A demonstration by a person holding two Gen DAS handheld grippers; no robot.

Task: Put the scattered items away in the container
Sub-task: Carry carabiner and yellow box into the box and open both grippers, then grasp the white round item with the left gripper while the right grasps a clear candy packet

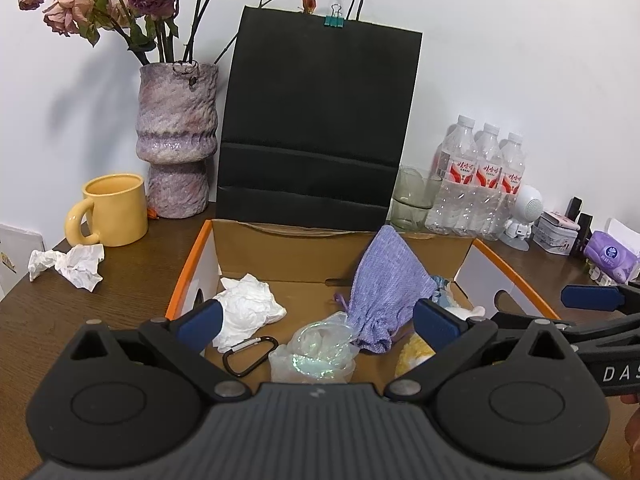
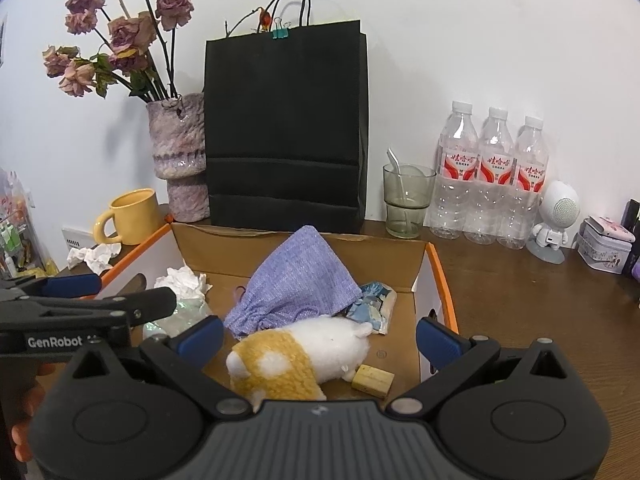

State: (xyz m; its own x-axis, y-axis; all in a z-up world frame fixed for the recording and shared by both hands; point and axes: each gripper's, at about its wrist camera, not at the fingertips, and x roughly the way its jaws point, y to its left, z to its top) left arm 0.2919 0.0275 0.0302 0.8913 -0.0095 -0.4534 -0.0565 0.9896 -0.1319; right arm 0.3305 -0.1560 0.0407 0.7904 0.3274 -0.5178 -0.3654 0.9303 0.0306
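Observation:
An open cardboard box [image 1: 280, 250] [image 2: 224, 246] with orange edges sits on the wooden table. In it lie a purple drawstring pouch [image 1: 386, 288] [image 2: 296, 284], a crumpled tissue [image 1: 248, 308] [image 2: 182, 282], a black carabiner [image 1: 248, 354], a clear iridescent bag [image 1: 316, 350], a yellow-and-white plush [image 2: 296, 354], a small wooden block [image 2: 372, 380] and a blue wrapper [image 2: 374, 304]. A second crumpled tissue [image 1: 68, 266] [image 2: 94, 258] lies on the table left of the box. My left gripper [image 1: 316, 326] is open and empty over the box. My right gripper [image 2: 318, 338] is open and empty above the plush.
Behind the box stand a black paper bag [image 1: 320, 120], a purple vase [image 1: 176, 140] with dried roses, a yellow mug [image 1: 114, 210], a glass [image 2: 406, 202], three water bottles [image 2: 492, 176], a white figurine [image 2: 554, 220], a tin [image 2: 604, 246] and a purple tissue pack [image 1: 610, 254].

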